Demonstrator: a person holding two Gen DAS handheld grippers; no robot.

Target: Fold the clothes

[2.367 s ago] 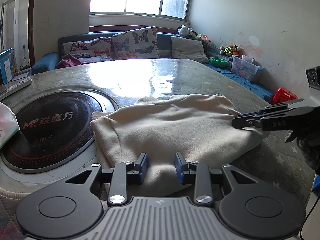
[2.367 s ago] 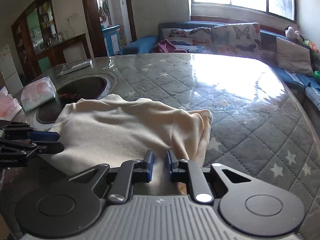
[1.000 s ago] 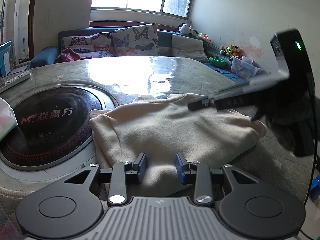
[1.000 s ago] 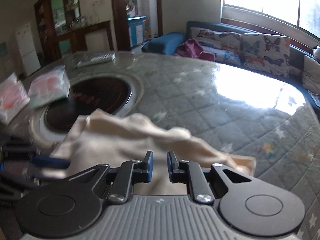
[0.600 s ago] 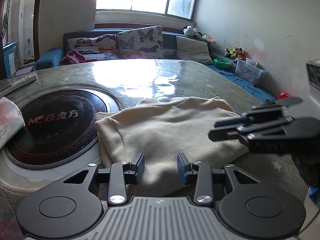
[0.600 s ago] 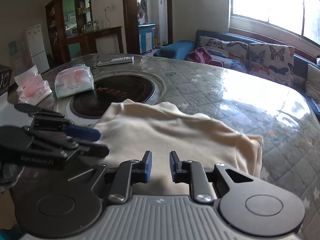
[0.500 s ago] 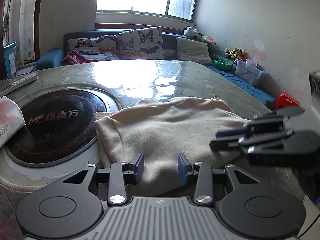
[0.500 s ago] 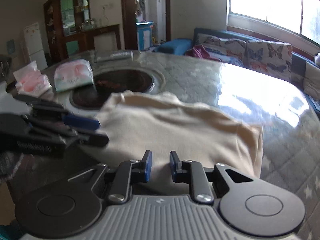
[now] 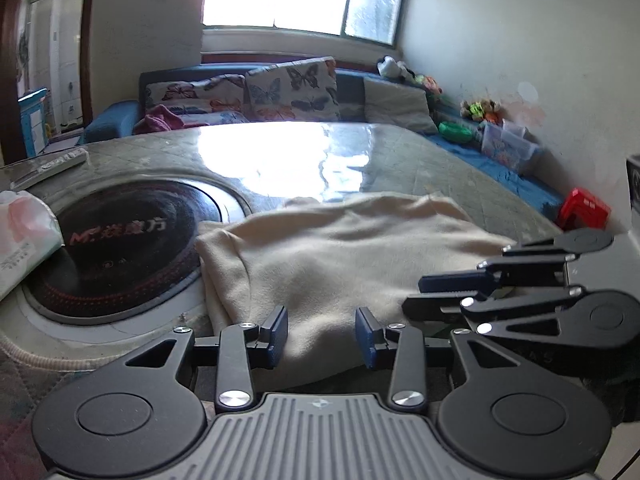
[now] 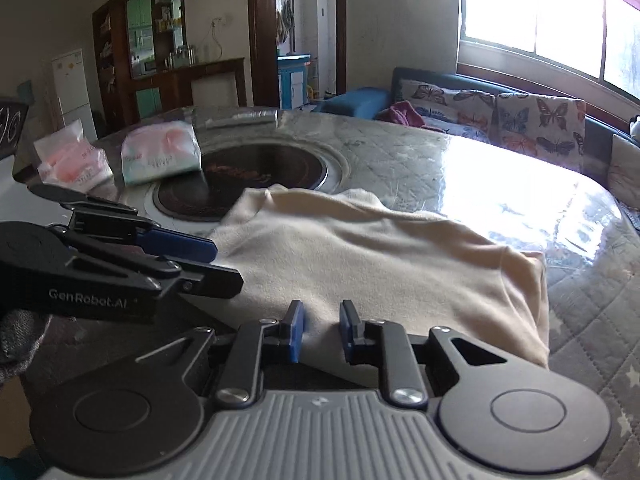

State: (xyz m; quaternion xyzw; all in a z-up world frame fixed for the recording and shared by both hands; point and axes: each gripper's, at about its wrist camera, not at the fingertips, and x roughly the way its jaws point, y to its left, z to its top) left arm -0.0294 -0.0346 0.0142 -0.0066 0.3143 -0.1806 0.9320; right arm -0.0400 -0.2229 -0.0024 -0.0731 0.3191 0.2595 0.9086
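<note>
Quilted table (image 9: pixel 460 168) spreads ahead of both claws. Black round cooktop (image 9: pixel 120 248) ahead-left of left claw. Cream folded garment (image 9: pixel 340 256) lies flat on table, near edge right at both claws' tips, left side overlapping the cooktop rim. Tissue packs (image 10: pixel 160 152) far left of right claw. Left gripper (image 9: pixel 322 334) low at garment's near edge, jaws moderately apart, empty. Right gripper (image 10: pixel 321 330) just beside it, jaws narrow, a slim gap, nothing pinched; cloth shows beyond the gap.
</note>
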